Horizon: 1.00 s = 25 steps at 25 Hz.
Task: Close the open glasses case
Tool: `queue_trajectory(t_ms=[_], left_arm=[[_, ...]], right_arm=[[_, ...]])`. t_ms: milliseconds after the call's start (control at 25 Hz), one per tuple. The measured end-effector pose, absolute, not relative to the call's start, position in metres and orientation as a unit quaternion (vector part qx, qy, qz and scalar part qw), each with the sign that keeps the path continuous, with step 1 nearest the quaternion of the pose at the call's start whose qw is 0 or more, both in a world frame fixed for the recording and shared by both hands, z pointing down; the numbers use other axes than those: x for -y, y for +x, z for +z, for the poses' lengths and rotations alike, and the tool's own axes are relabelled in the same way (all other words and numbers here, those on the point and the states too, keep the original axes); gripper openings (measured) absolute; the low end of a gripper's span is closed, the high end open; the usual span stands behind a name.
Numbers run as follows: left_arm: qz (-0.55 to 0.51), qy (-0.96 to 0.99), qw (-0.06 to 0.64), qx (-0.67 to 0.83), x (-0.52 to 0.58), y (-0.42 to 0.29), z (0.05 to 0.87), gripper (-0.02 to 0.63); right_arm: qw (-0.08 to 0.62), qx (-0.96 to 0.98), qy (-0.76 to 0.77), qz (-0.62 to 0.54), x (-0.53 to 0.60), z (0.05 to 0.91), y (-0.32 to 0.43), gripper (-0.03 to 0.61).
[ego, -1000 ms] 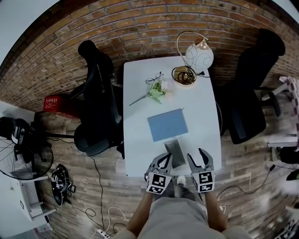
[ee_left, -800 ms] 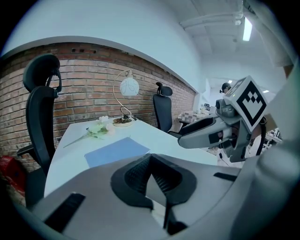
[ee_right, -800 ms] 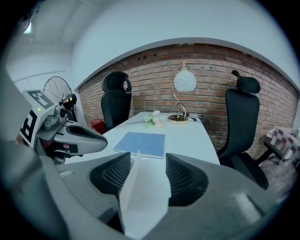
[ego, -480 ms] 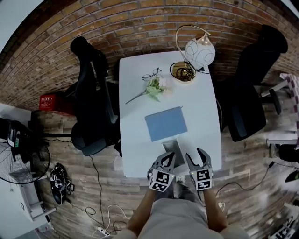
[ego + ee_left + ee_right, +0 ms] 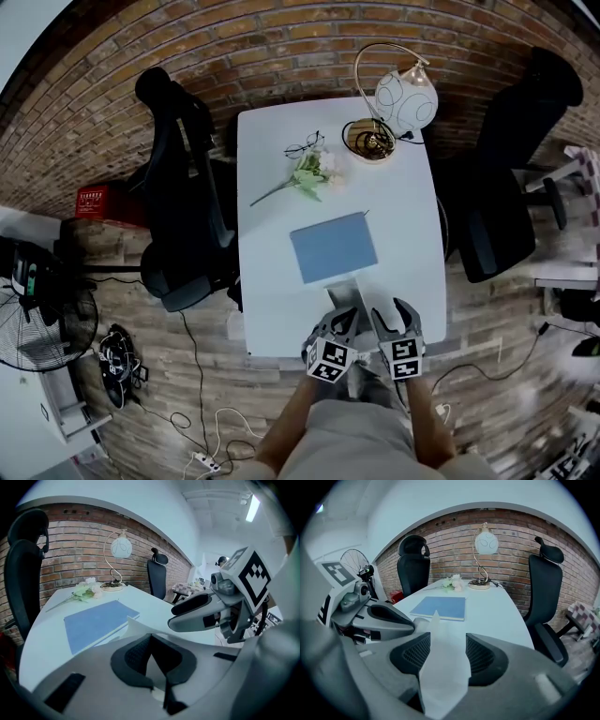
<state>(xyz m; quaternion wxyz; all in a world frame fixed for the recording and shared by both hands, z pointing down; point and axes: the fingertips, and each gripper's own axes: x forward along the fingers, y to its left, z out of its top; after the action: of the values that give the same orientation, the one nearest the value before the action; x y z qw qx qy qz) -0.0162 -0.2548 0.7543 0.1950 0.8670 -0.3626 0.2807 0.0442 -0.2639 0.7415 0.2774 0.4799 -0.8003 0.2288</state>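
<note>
Left hand-held gripper [image 5: 341,322] nearer right hand-held gripper [image 5: 394,315], both tight on glasses case [image 5: 349,298] between.

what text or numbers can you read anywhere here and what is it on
No readable text anywhere.
Red box on the floor: pale print, too blurred to read.
Left tool and right tool: black-and-white square patterns only, no words.
Notebook, glasses case: no print visible.

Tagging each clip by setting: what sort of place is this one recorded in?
Most likely an office or studio workroom: a white table with black office chairs at its sides, a desk lamp standing on it, and a brick wall behind.
</note>
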Motion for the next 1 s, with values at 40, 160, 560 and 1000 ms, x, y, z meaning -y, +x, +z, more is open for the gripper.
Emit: queue_trajectory(t_ms=[40, 160, 560, 1000], left_arm=[[0.283, 0.867, 0.197, 0.360, 0.253, -0.015, 0.757, 0.003], [0.287, 0.867, 0.204, 0.353, 0.250, -0.011, 0.763, 0.003], [0.290, 0.868, 0.214, 0.343, 0.242, -0.005, 0.771, 0.003], [0.285, 0.864, 0.216, 0.354, 0.239, -0.016, 0.767, 0.003]], right_arm=[[0.278, 0.800, 0.480, 0.230, 0.264, 0.743, 0.044, 0.239], [0.281, 0.798, 0.479, 0.235, 0.263, 0.747, 0.042, 0.239], [0.299, 0.798, 0.468, 0.234, 0.258, 0.762, 0.038, 0.239], [0.298, 0.809, 0.455, 0.225, 0.255, 0.763, 0.026, 0.239]])
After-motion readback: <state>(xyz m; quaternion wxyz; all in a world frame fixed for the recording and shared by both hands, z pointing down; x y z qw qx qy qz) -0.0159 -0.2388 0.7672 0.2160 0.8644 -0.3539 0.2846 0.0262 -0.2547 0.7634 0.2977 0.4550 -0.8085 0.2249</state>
